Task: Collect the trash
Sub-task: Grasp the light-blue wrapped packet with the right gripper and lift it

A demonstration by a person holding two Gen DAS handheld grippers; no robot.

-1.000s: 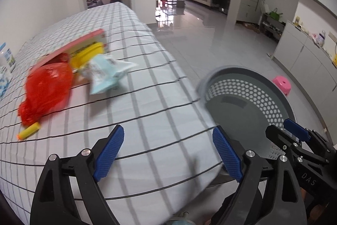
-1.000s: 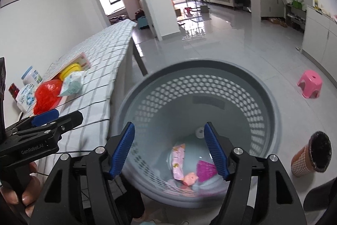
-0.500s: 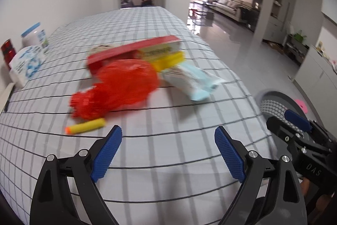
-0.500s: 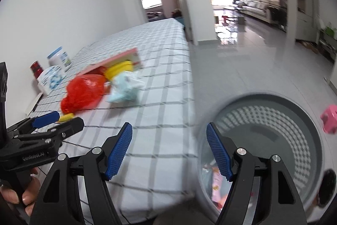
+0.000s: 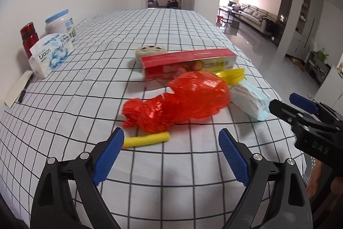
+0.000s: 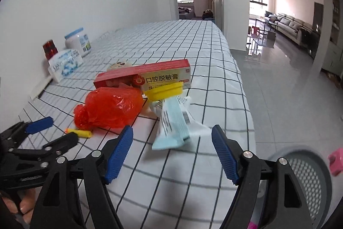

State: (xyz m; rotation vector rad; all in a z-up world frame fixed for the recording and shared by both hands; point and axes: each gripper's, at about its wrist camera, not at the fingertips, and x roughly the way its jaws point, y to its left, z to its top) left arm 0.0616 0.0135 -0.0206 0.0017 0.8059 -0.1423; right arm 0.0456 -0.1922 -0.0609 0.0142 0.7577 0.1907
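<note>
Red plastic bag point(image 5: 182, 100) is best pinched at its bunched neck, just beyond the yellow tube point(image 5: 146, 138). Left gripper point(image 5: 171, 156) and right gripper point(image 6: 171, 152) are both held wide apart, empty.

Trash pile on the checked table, all bunched around the red bag

Crumpled red plastic bag point(image 5: 184, 100) lies on its side; yellow foam dart point(image 5: 146, 139) just in front of it, long red toothpaste box point(image 5: 188, 63) behind, yellow wrapper point(image 5: 232, 74) and pale blue packet point(image 6: 173, 123) to its right, grey perforated bin point(image 6: 308, 177) on the floor well off to the right
</note>
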